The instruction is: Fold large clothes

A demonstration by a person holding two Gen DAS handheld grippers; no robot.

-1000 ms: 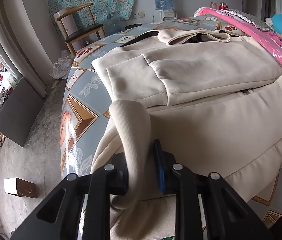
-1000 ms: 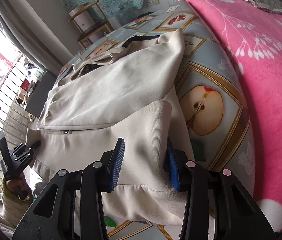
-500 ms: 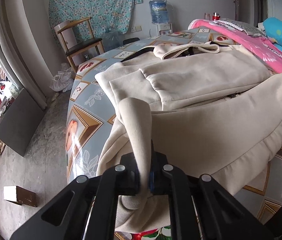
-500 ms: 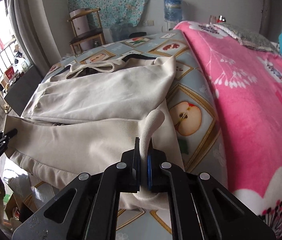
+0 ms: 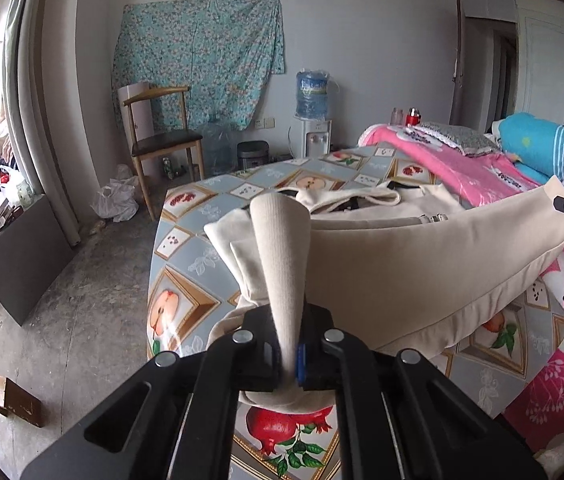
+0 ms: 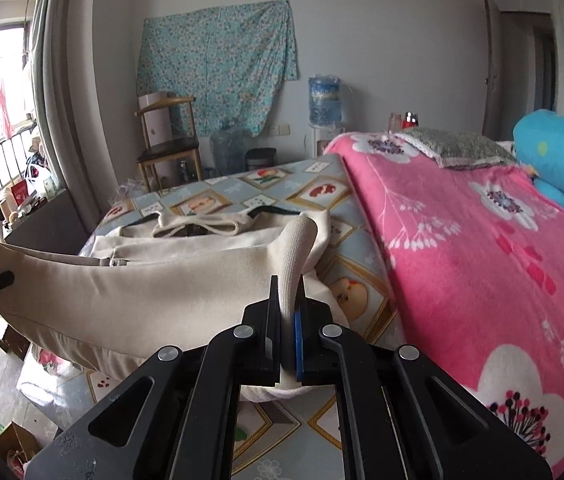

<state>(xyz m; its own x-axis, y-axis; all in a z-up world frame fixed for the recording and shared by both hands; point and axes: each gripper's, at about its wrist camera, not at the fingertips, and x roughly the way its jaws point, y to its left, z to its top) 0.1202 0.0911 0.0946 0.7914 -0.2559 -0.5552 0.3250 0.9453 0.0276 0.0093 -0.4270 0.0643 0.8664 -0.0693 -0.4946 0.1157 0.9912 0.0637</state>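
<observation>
My left gripper (image 5: 288, 344) is closed tight on a ribbed corner of the cream garment (image 5: 422, 272), its jaws pinching the fabric so that it rises in a cone between them. My right gripper (image 6: 288, 334) is clamped likewise on the opposite ribbed corner (image 6: 294, 256). Between the two, the hem edge hangs lifted and stretched in a shallow sag, clear of the tablecloth (image 5: 186, 256) printed with fruit. The rest of the garment lies flat beyond it on that cloth, with the collar (image 6: 198, 224) at the far side. A pink floral blanket (image 6: 482, 248) lies just beside the garment, to my right.
</observation>
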